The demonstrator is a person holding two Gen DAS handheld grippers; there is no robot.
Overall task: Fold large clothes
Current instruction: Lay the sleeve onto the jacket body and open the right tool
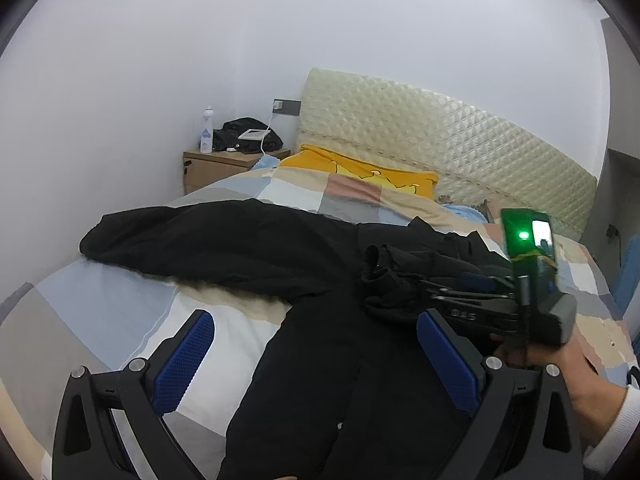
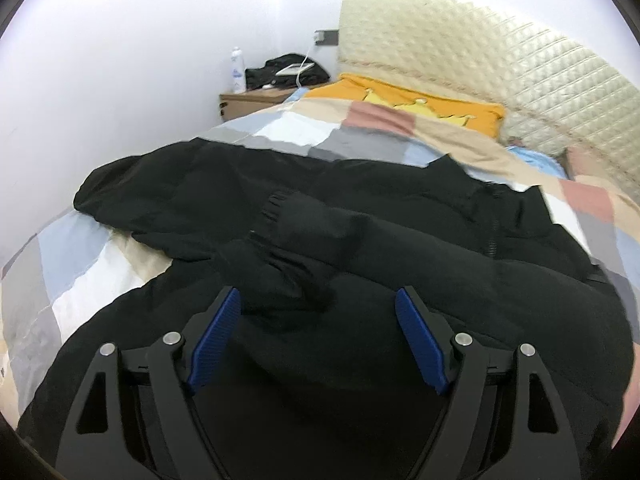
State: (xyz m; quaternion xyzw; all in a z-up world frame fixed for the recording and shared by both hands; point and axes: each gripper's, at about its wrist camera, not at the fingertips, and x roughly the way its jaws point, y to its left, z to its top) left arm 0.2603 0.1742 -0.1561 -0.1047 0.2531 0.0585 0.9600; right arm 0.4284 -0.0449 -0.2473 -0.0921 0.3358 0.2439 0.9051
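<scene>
Patchwork bedspread (image 2: 280,132) under black jacket (image 2: 400,240), both grippers open-jawed

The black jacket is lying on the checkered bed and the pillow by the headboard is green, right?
Not green: the pillow by the headboard is yellow-orange, as the right wrist view shows. The black jacket does lie on the checkered bed.

You are getting soft, even room light with no glare off the white wall (image 1: 160,60). Fisheye bending is curving both views inside dark corners. The black jacket (image 2: 360,240) is losing detail, and the right wrist view is smearing toward its right edge.
</scene>
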